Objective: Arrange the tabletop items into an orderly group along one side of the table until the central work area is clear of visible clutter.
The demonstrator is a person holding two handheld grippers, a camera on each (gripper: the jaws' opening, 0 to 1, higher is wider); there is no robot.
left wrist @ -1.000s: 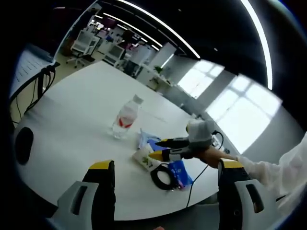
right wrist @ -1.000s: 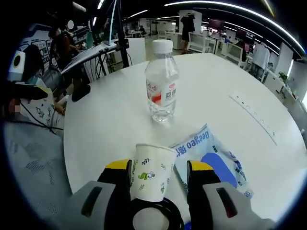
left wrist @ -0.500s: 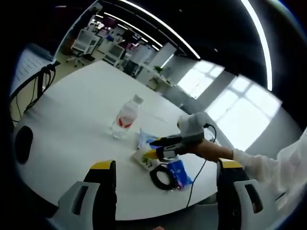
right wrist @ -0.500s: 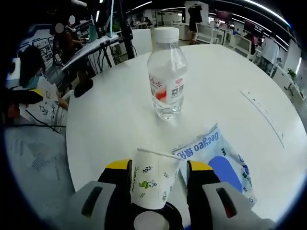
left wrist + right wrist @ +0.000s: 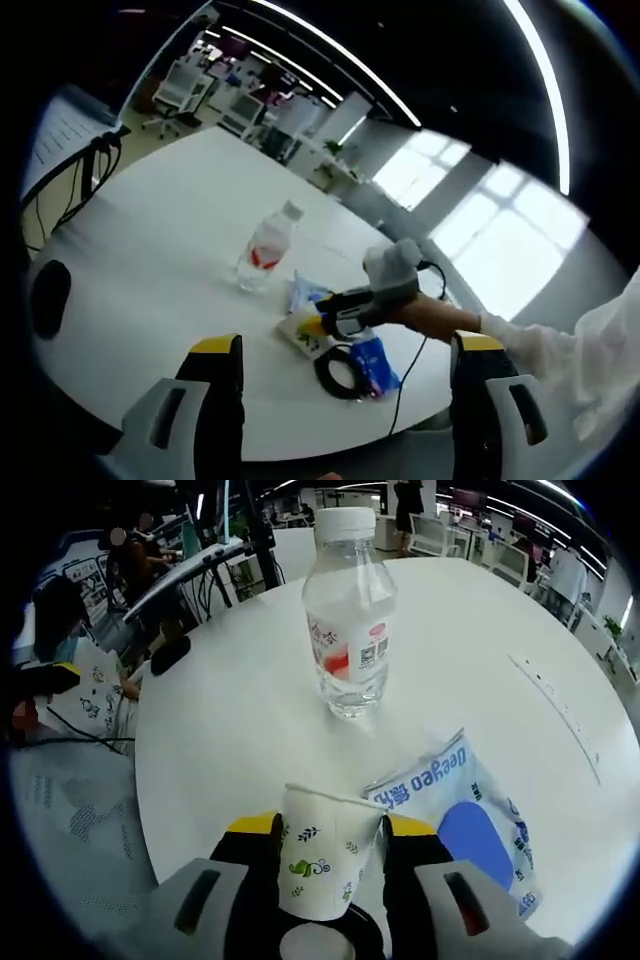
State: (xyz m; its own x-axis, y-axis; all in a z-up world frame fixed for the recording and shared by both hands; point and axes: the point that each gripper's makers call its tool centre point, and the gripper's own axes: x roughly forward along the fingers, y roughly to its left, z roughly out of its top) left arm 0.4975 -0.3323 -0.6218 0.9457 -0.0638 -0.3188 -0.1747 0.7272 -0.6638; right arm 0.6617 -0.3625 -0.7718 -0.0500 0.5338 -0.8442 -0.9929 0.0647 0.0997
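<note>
One paper cup, white with small green leaf prints, is sitting clamped between the yellow-tipped jaws of the right gripper, the jaws pressing on both its sides. In the right gripper view the cup is lying along the jaws, its open rim pointing forward toward the water bottle and tilting slightly right. The bottle, clear with a white cap and red-and-white label, is standing upright on the white desk well ahead of the cup. A blue-and-white snack bag is lying flat just right of the cup. In the left gripper view the left gripper is hovering over the near desk edge, jaws spread wide and holding nothing, while a black cable coil is lying beside the bag.
</note>
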